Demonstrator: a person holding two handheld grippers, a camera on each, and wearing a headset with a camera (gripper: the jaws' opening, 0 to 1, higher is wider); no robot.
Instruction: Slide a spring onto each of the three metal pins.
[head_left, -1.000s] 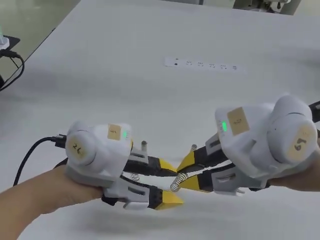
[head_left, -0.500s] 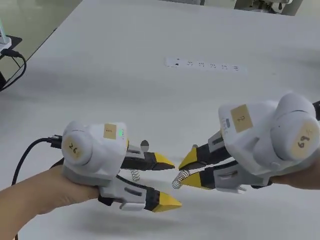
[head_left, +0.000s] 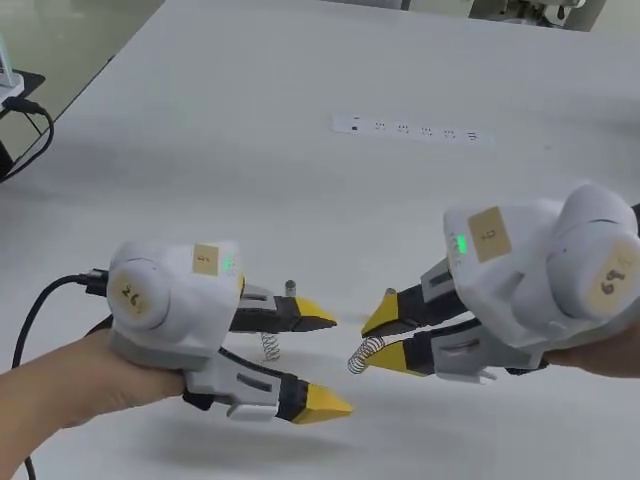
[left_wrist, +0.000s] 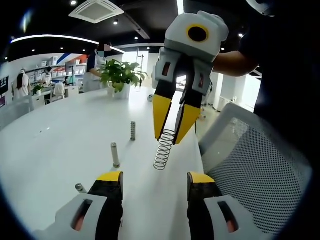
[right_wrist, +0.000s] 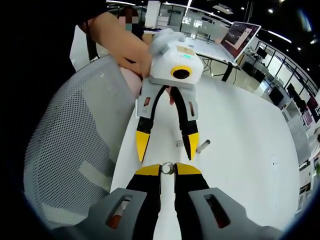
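White, yellow-tipped right gripper; silvery spring; seemingly grey mesh chair.

— Desk?
— Smooth, matt, pale grey-white all over.
— And the left gripper, at seven o'clock?
— Glossy white plastic shell, small paper label stuck on top. Black fingers, tipped in matt yellow. Same on the right gripper, at four o'clock.
— The spring?
— Bare, shiny metal wire. Pins likewise plain metal, with a duller grey sheen.
— Anything else?
— Power strip at twelve o'clock, white plastic. Chair in pale woven mesh, rough-looking.
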